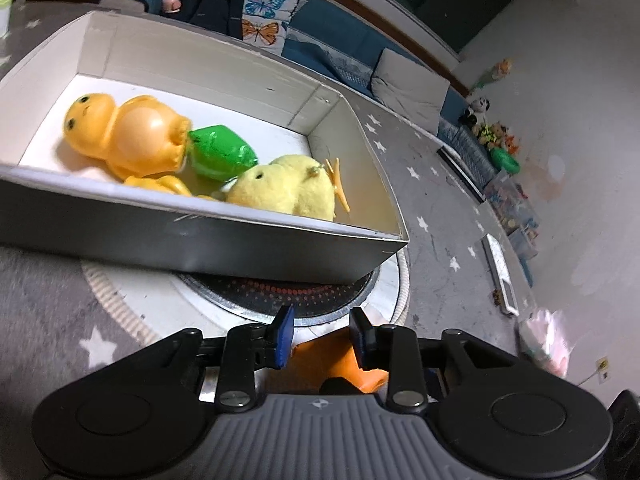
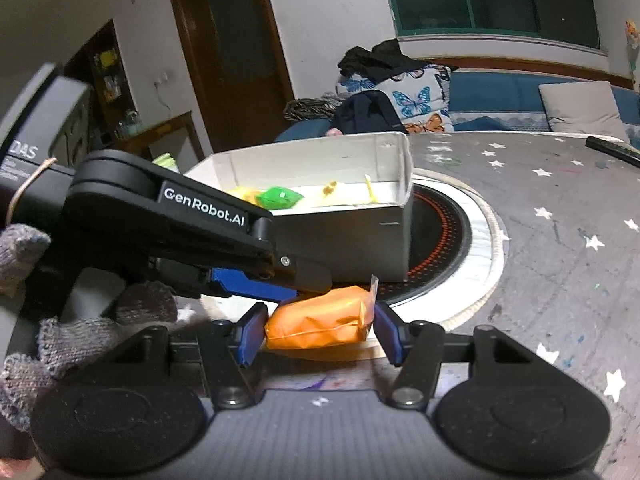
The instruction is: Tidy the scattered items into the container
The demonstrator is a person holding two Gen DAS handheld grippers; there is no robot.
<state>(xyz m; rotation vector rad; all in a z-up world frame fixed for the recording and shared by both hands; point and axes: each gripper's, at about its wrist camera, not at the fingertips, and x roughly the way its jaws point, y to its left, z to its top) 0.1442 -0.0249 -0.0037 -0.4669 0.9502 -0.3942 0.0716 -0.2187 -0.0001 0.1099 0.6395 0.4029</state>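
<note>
An open white cardboard box [image 1: 224, 68] holds an orange rubber duck [image 1: 124, 132], a green packet [image 1: 220, 152] and a yellow plush chick [image 1: 284, 188]. The box also shows in the right wrist view [image 2: 352, 236]. An orange packet [image 2: 320, 318] lies on the table in front of the box, between the fingers of my right gripper [image 2: 320, 330], which touch its two ends. My left gripper [image 1: 322, 334] comes in from the left over the same packet [image 1: 332, 360], its jaws apart around the top; it also shows in the right wrist view [image 2: 280, 284].
The box stands on a round black burner with a white rim [image 2: 460, 240], set in a grey star-patterned table [image 2: 560, 240]. A dark remote [image 2: 612, 148] lies at the far right. A blue sofa with butterfly cushions [image 2: 420, 96] is behind.
</note>
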